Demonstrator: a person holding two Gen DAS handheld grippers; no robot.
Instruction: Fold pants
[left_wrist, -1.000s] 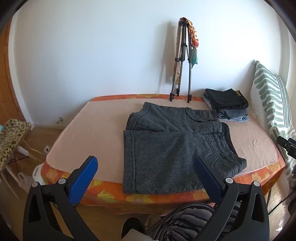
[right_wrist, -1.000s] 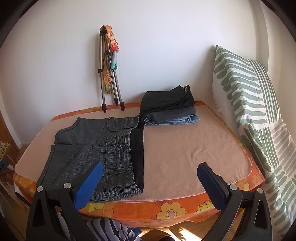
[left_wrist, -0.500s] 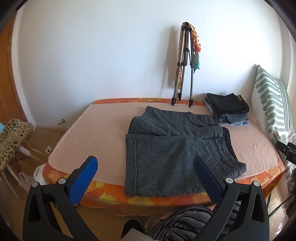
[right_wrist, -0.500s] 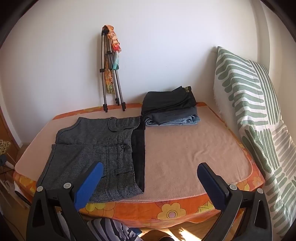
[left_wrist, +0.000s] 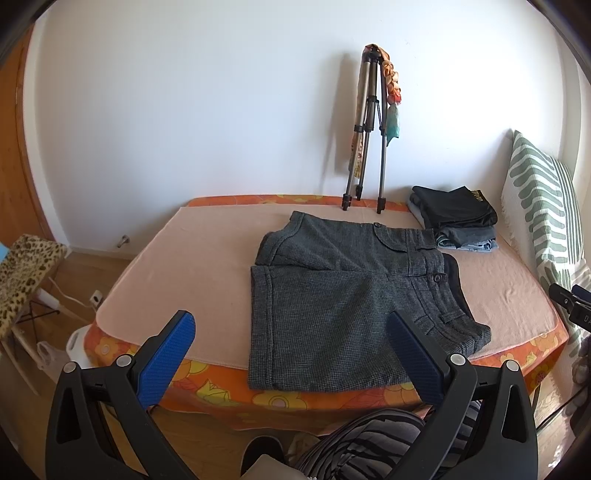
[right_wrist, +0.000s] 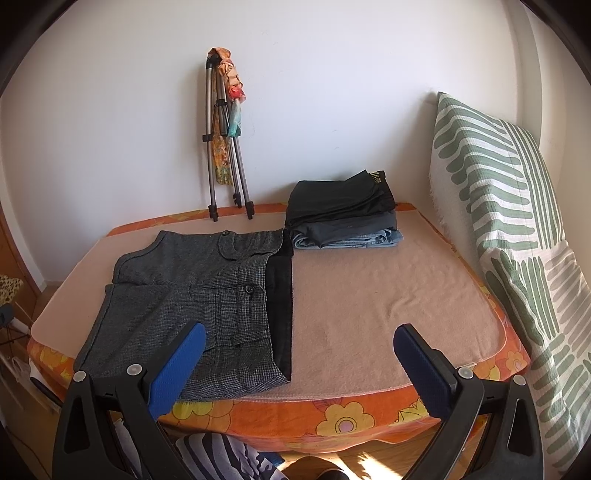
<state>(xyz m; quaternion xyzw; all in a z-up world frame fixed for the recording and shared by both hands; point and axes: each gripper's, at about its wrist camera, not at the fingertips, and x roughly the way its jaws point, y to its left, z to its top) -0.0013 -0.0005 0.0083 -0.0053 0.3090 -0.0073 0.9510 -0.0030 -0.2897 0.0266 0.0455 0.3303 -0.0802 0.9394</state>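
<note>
On the peach towel (left_wrist: 192, 266) lie flat, nubby grey tweed shorts (left_wrist: 343, 306) — both grippers' ribbed blue fingers (left_wrist: 166, 360) (right_wrist: 176, 369) spread wide, empty.

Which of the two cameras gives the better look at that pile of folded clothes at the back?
The right wrist view: the folded stack sits near its centre, layers visible. In the left wrist view it lies off towards the right, smaller.
</note>
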